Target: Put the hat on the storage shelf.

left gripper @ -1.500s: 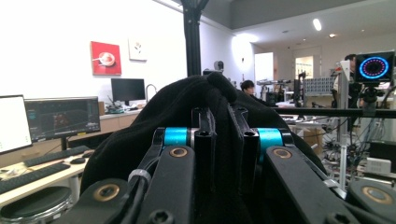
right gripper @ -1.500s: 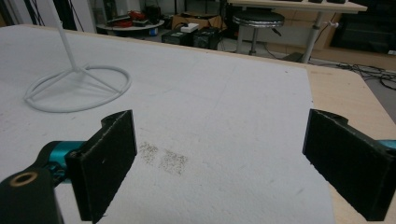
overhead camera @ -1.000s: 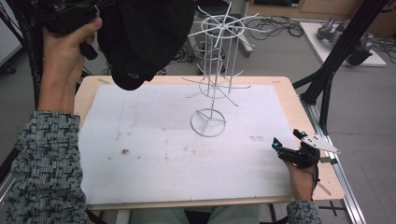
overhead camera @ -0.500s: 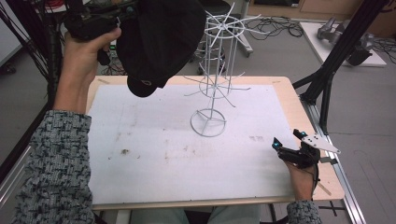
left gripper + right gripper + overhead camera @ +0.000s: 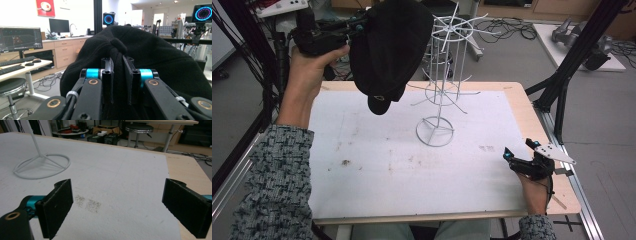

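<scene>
Even, diffuse indoor lighting throughout. In the high view the white table (image 5: 377,165) is brightly lit with soft, faint shadows; the floor at the frame's upper right reads mid-grey, and straight frame bars bow slightly toward the edges. In the left gripper view a black cap (image 5: 150,57) is dark with little texture, the near tongs (image 5: 117,80) are soft, and ring lights at upper right glow. In the right gripper view the near tongs (image 5: 117,207) are slightly blurred and the far background dim.

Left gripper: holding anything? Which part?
Left gripper is shut on the black cap, pinching a fold of fabric by its top button. Right gripper holds nothing.
</scene>
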Demonstrator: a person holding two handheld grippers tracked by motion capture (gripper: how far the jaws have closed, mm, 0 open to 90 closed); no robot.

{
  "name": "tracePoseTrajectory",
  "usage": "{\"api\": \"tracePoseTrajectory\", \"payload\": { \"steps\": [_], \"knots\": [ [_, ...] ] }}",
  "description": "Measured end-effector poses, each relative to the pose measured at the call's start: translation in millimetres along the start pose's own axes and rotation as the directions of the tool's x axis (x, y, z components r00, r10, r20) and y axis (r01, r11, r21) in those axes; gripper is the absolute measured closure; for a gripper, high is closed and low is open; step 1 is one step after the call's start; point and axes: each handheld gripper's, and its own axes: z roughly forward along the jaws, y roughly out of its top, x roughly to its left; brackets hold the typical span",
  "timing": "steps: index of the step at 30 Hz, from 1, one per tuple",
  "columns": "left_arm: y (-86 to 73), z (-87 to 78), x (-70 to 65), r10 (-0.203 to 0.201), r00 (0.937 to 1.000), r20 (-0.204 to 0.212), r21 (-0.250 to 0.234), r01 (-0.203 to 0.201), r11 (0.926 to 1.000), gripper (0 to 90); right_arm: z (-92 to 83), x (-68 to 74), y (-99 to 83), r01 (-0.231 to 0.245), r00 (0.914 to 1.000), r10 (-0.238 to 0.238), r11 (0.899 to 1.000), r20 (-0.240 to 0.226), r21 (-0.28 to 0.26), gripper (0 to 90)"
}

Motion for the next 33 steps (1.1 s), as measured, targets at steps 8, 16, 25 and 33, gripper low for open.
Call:
{"api": "tracePoseTrajectory", "payload": {
  "steps": [8, 16, 25, 33],
  "knots": [
    [-14.5, 2.9, -1.6, 0.033, 0.9989, -0.032, 0.047, -0.032, 0.9984, 76.9, -0.1, 0.0, -0.2, -0.006, 1.0, 0.006, 1.0, -0.001, 0.001, 8.9],
    [-22.4, 9.3, -1.5, 0.058, 0.9966, -0.058, 0.115, -0.051, 0.992, 70.4, 0.8, -0.1, -0.2, -0.002, 1.0, 0.002, 1.0, -0.003, 0.001, 8.9],
    [-23.7, 10.6, -1.8, 0.073, 0.9956, -0.06, 0.104, -0.066, 0.9923, 69.5, -2.3, -3.0, -0.5, -0.016, 0.9998, 0.016, 1.0, 0.006, -0.008, 8.9],
    [-24.1, 5.6, -1.8, 0.079, 0.9942, -0.073, 0.1, -0.072, 0.9923, 67.0, -0.9, -2.2, -0.3, -0.012, 0.9999, 0.012, 1.0, 0.003, -0.005, 8.9]
  ]
}}
